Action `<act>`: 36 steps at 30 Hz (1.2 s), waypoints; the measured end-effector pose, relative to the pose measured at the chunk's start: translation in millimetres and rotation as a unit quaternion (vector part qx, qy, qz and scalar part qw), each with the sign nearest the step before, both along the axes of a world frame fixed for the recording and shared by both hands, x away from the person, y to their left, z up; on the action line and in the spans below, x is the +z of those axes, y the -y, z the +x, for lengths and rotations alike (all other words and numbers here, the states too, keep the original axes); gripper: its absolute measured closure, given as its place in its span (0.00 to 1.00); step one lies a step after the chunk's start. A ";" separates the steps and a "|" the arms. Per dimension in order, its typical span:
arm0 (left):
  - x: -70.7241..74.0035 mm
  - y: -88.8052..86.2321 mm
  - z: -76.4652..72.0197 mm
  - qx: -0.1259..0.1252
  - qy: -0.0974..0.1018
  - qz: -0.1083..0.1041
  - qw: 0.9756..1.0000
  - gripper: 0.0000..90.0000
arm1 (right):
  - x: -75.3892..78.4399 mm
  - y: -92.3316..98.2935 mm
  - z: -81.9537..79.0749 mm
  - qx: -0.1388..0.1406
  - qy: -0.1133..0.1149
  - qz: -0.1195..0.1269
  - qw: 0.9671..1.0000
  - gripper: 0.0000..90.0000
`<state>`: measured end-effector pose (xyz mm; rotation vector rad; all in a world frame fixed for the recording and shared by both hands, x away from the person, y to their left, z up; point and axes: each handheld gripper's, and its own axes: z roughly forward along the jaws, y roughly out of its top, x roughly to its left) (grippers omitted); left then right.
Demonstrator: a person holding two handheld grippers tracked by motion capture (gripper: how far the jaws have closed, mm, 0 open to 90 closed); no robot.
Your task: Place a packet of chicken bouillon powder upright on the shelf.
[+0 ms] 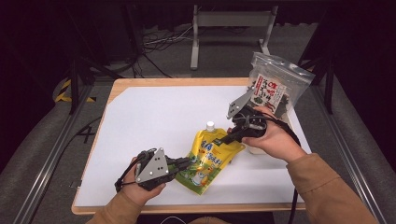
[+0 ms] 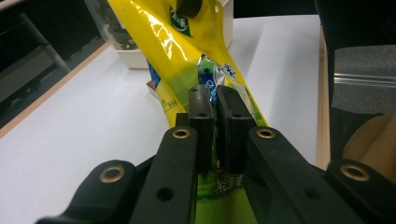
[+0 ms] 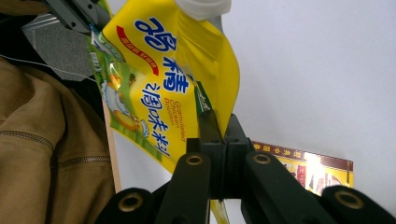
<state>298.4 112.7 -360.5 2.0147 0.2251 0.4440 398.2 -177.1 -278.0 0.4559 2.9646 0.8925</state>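
Both clamped on the yellow pouch: left gripper at its bottom edge, right gripper at its upper side.

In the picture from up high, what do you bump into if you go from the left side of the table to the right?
Left tongs → yellow pouch → right tongs → clear bag with the red label.
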 end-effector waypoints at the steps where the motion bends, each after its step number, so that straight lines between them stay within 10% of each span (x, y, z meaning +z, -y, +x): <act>1: 0.0 -0.6 0.5 0.000 0.001 -0.001 1.000 0.95 | 1.8 0.0 -1.1 0.000 0.001 -0.001 1.000 1.00; 21: -2.3 -11.8 9.7 0.009 -0.014 -0.052 0.999 0.81 | 56.2 7.4 -20.8 -0.001 0.060 -0.019 0.998 1.00; 36: -1.6 -27.7 20.5 0.061 -0.031 -0.069 0.995 0.63 | 87.4 22.5 -21.9 -0.050 0.096 -0.070 0.992 1.00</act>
